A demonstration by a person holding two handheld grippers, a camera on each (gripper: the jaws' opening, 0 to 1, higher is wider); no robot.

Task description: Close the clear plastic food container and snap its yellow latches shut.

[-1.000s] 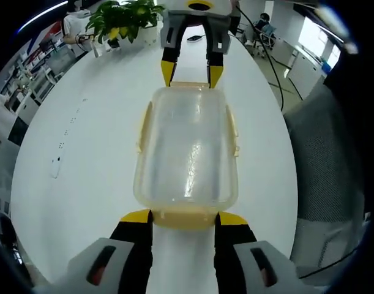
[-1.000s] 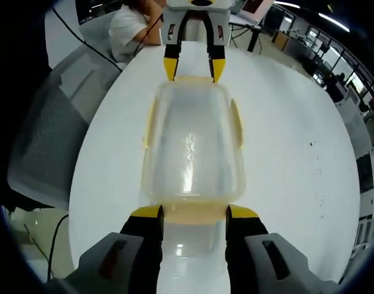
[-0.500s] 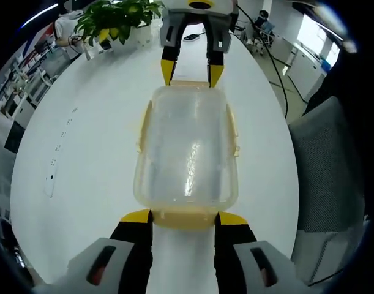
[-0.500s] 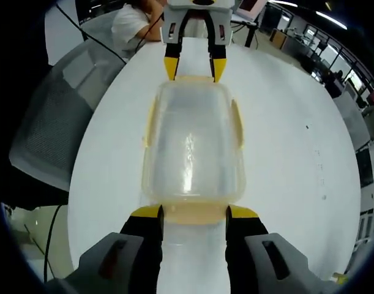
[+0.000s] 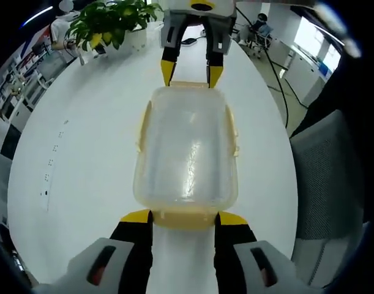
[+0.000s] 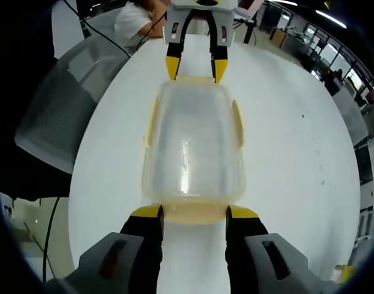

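Note:
The clear plastic container [image 5: 187, 150] with its lid on lies lengthwise between my two grippers over the white table [image 5: 76, 153]. My left gripper [image 5: 184, 217] has its jaws on either side of the near yellow end latch [image 5: 185, 219], which fills the gap. My right gripper [image 5: 191, 73] holds the far end latch the same way. In the right gripper view the container [image 6: 193, 144] runs from my right gripper [image 6: 193, 214] to the left gripper [image 6: 194, 67]. Yellow side latches [image 5: 233, 128] lie flat against the long sides.
A potted green plant [image 5: 113, 21] stands at the table's far edge. A grey mesh chair [image 5: 333, 171] is beside the table, and shows again as a chair [image 6: 64, 92] with a seated person [image 6: 134, 21] beyond it. Office desks lie further off.
The background has slid in both views, so the cameras have moved. The container keeps the same place between both pairs of jaws.

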